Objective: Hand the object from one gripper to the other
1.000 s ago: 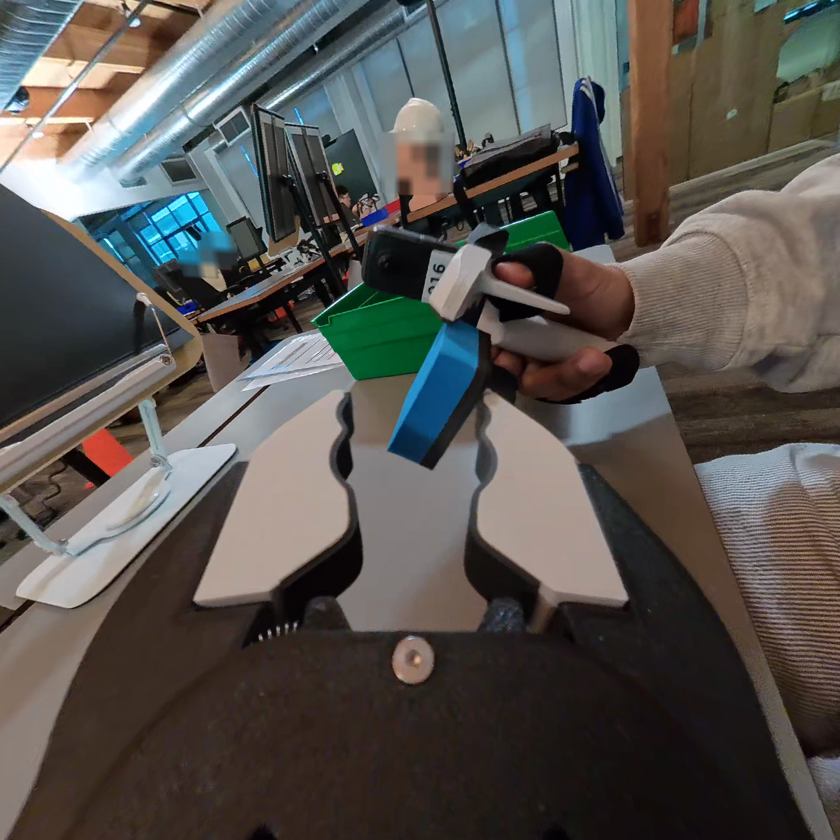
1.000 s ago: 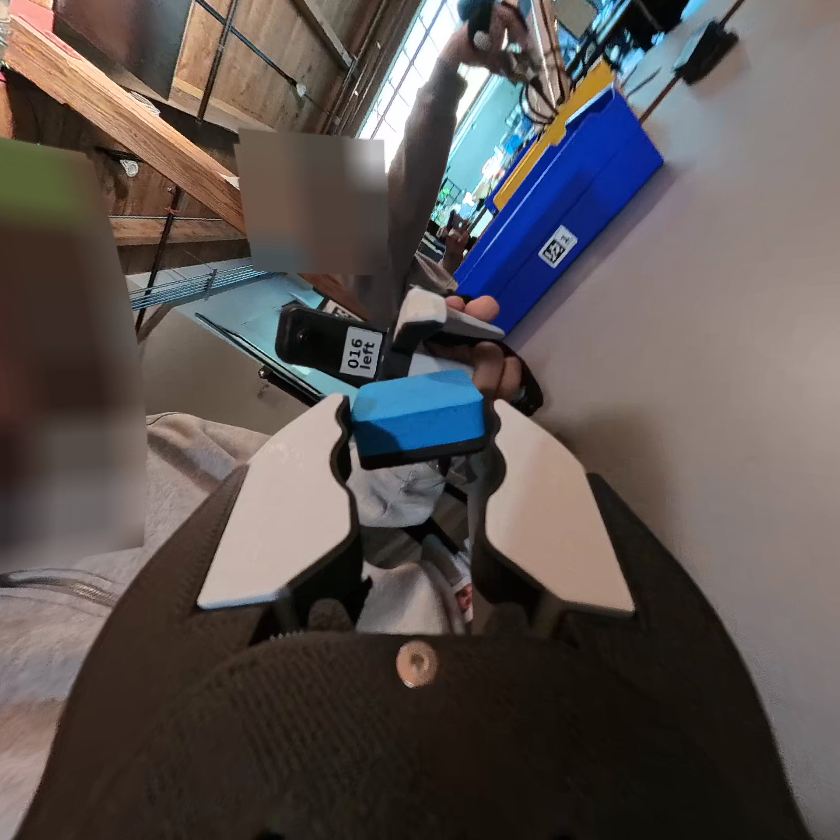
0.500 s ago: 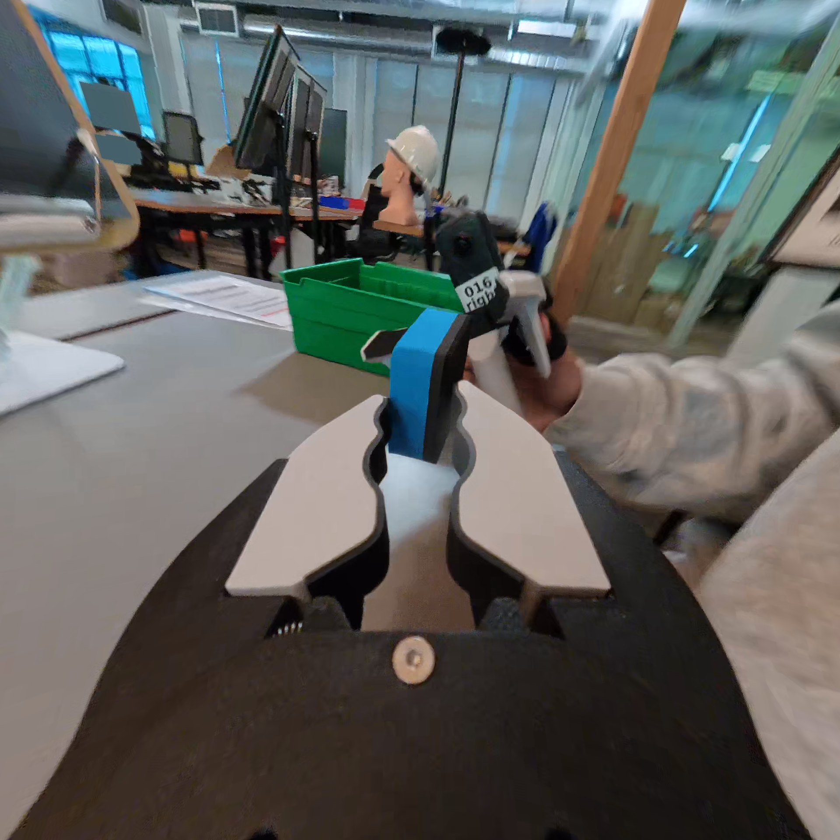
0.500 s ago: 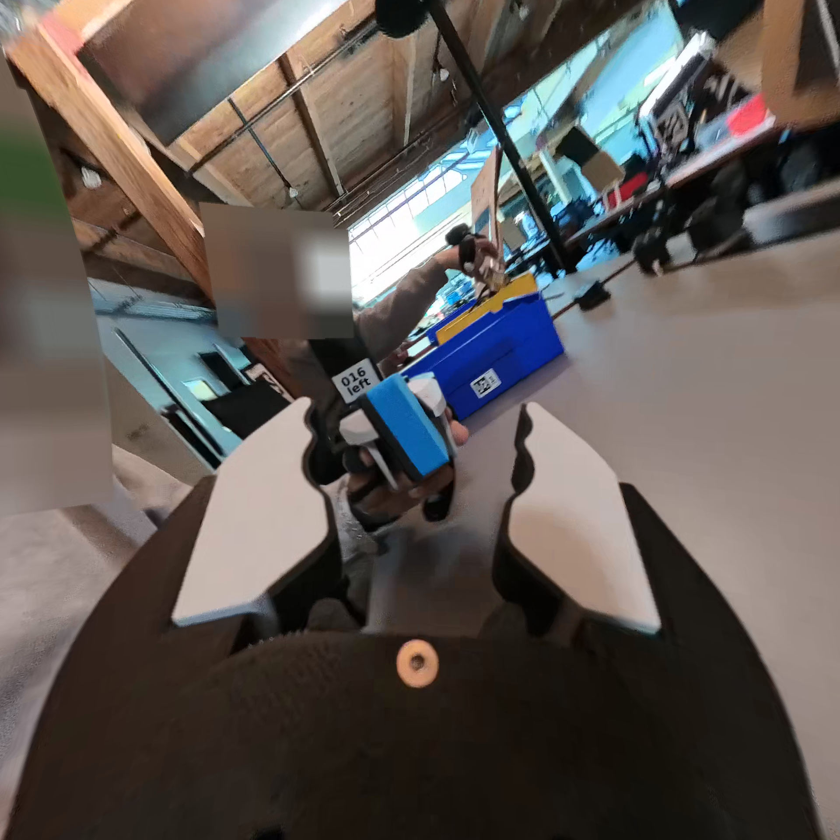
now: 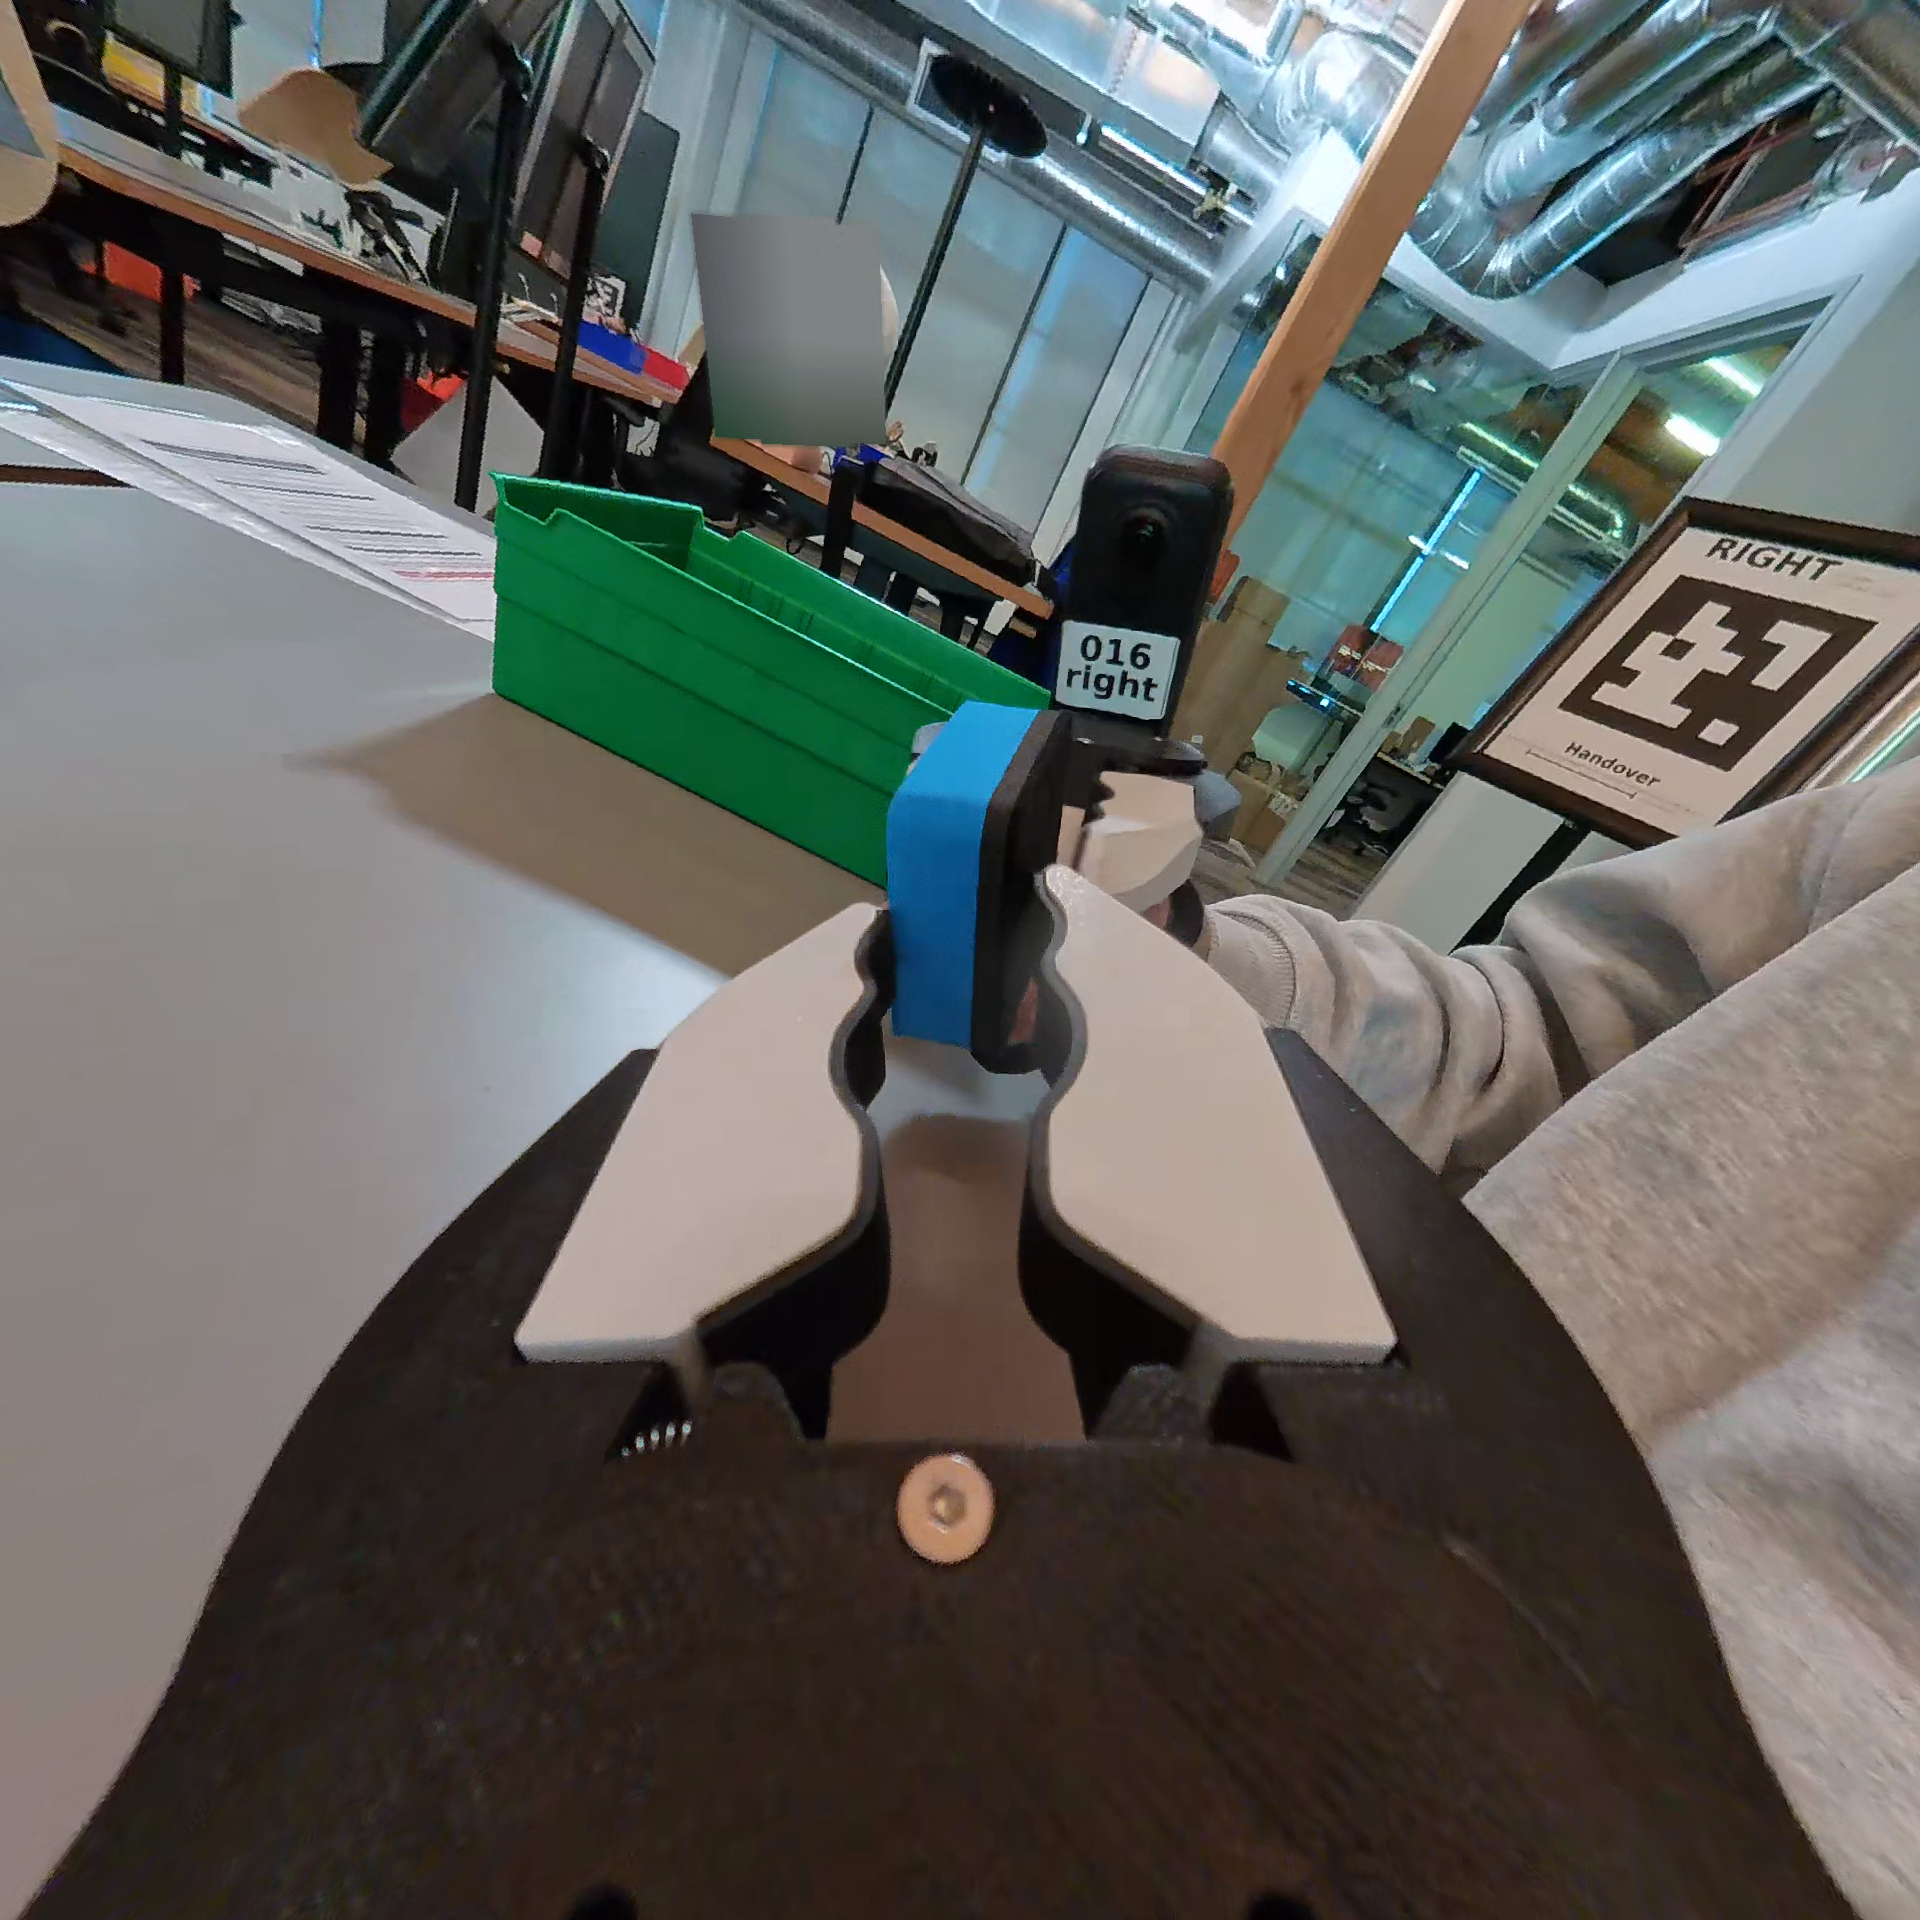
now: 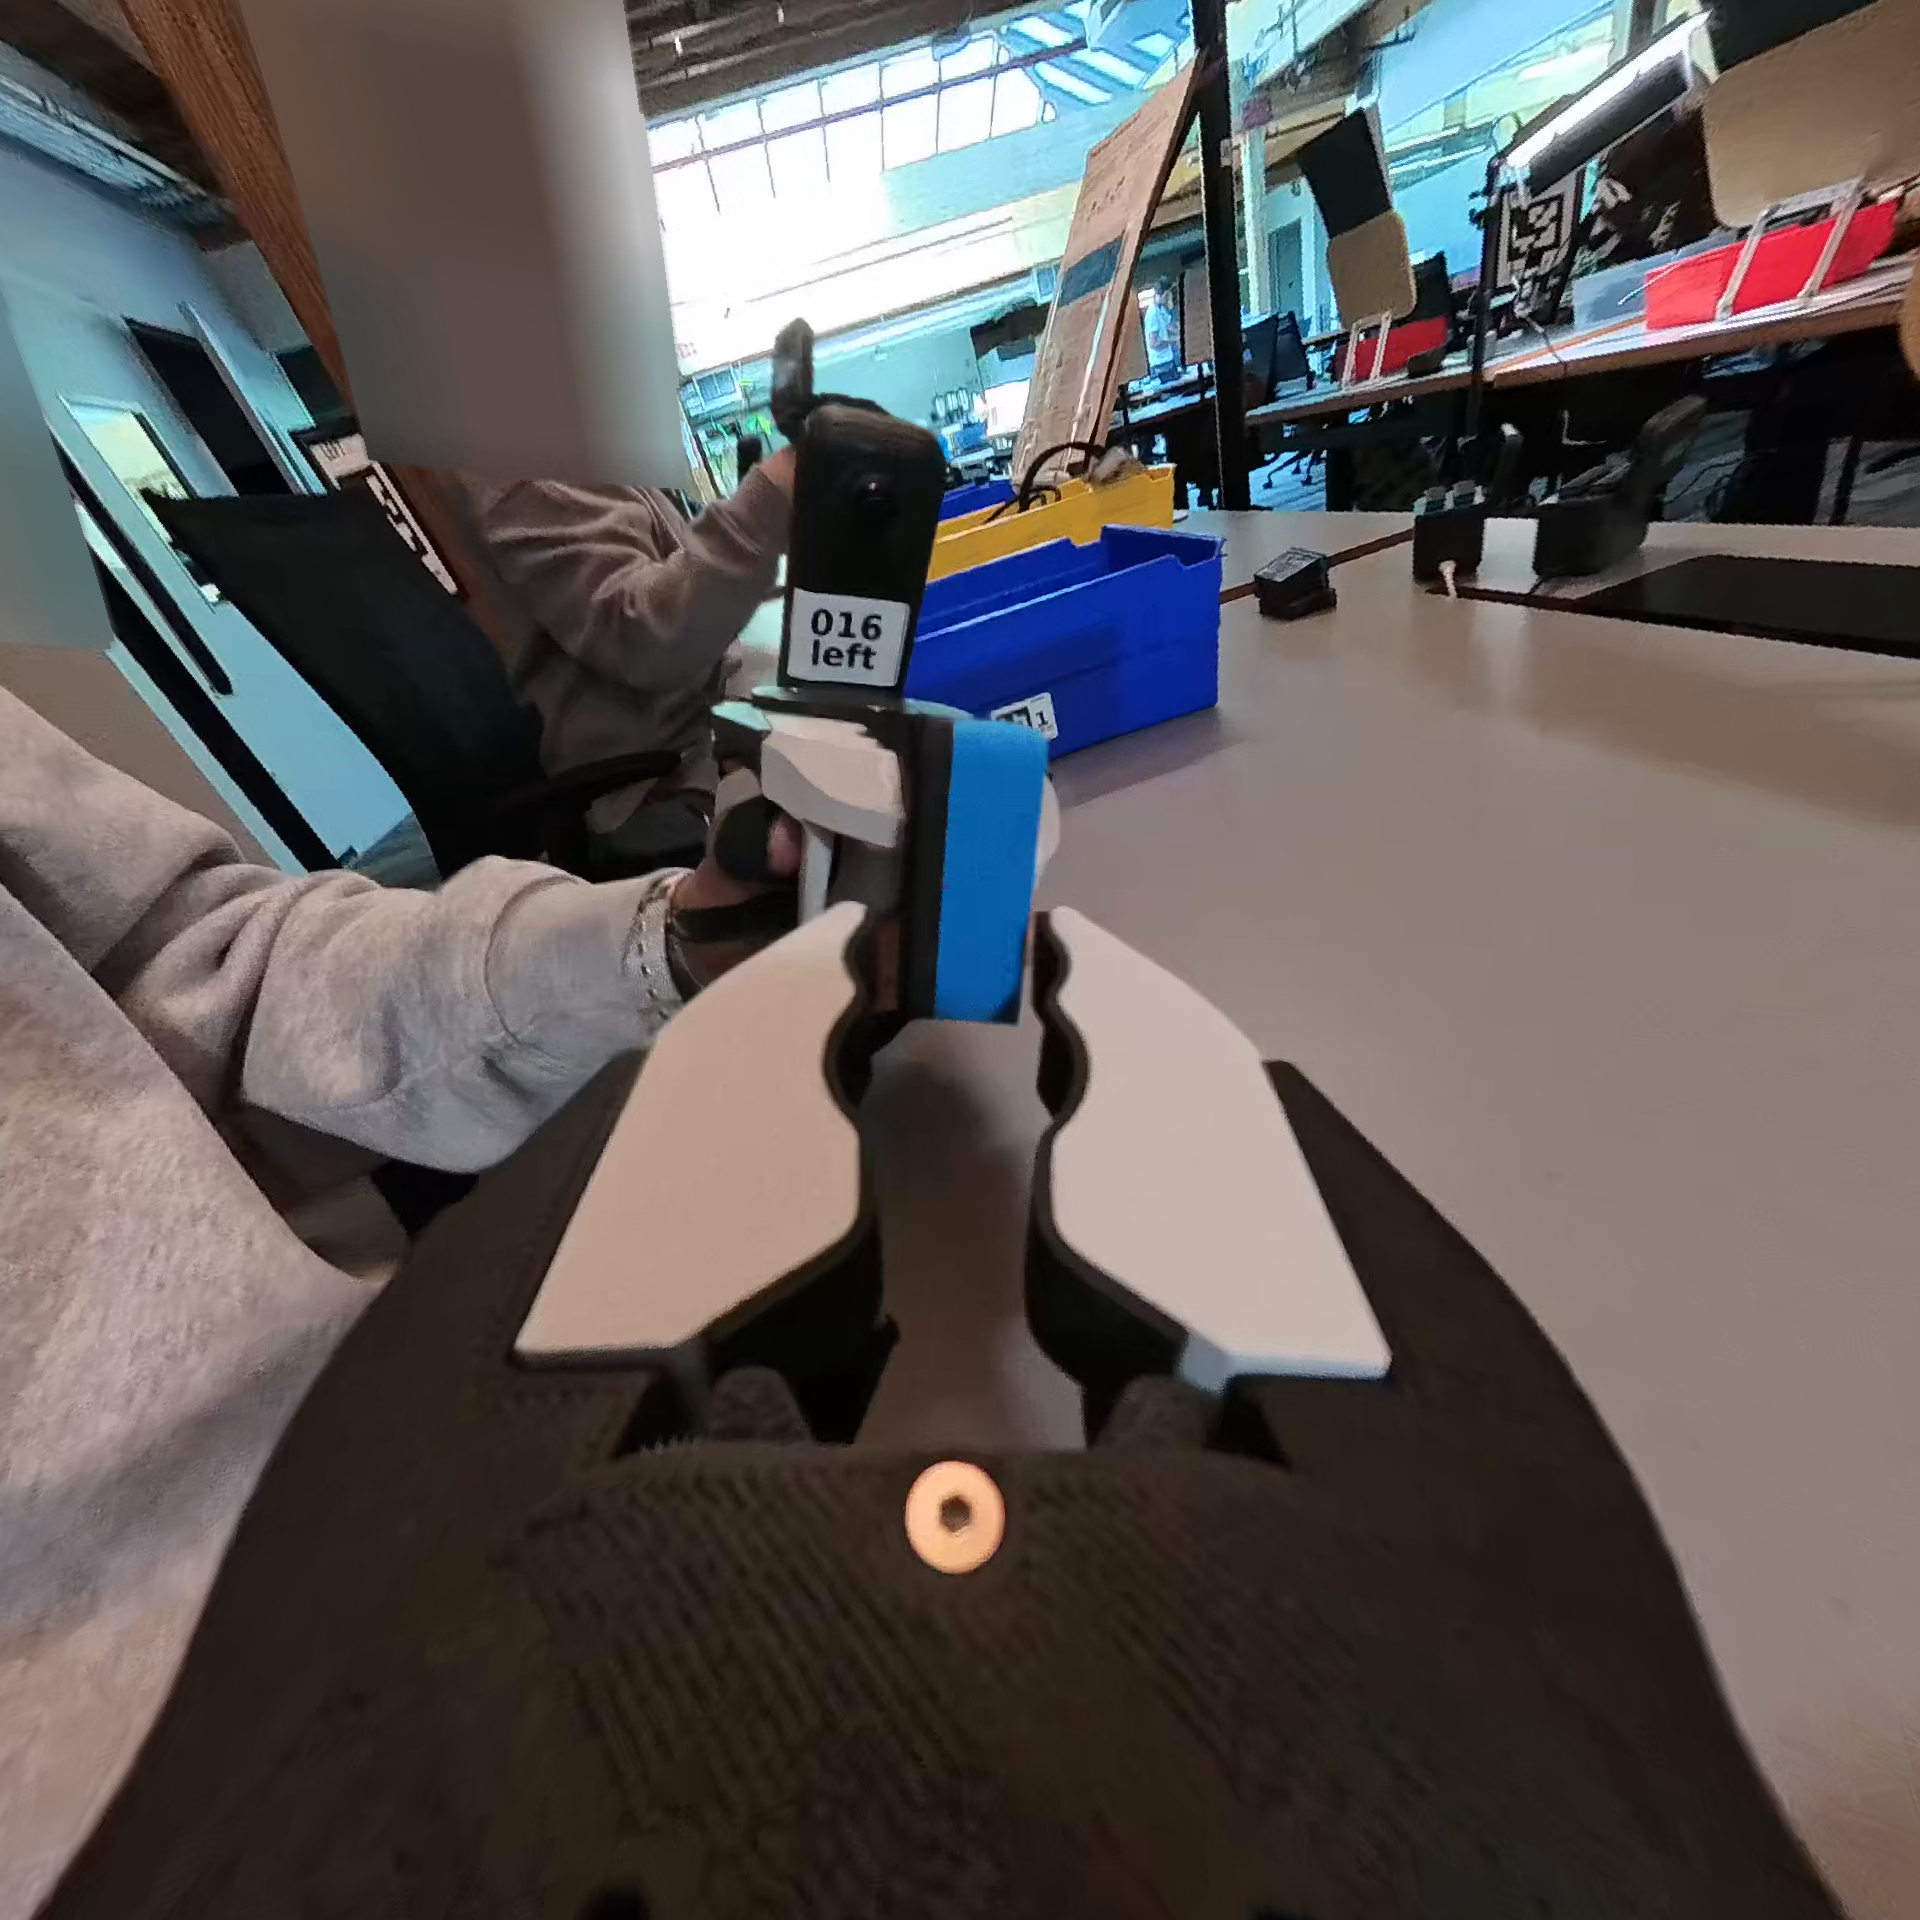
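1. The left gripper (image 5: 961, 925), with white fingers on a black body, is closed down to a narrow gap. Both of its fingertips press against the blue foam block with a black backing (image 5: 935, 894). I judge this to be a firm hold, on the block's lower part as seen in its own view.
2. The block stands upright between the two grippers, which face each other tip to tip. It is lifted clear of the grey table (image 5: 260, 935) below. Its blue face lies against the left gripper's left-hand finger and its black backing against the other. A green plastic bin (image 5: 675, 665) sits well beyond the tips, to their left.
3. The right gripper (image 6: 951, 935) is narrowed to much the same width, and its tips flank the same block. One tip meets the blue face, but a thin dark sliver shows at the other tip, so I cannot tell whether it is clamped or only closing.
4. The hand-over looks to be at mid-exchange, with both tools at the block. One gripper still has to let go and draw back, and which one gives cannot be read here.
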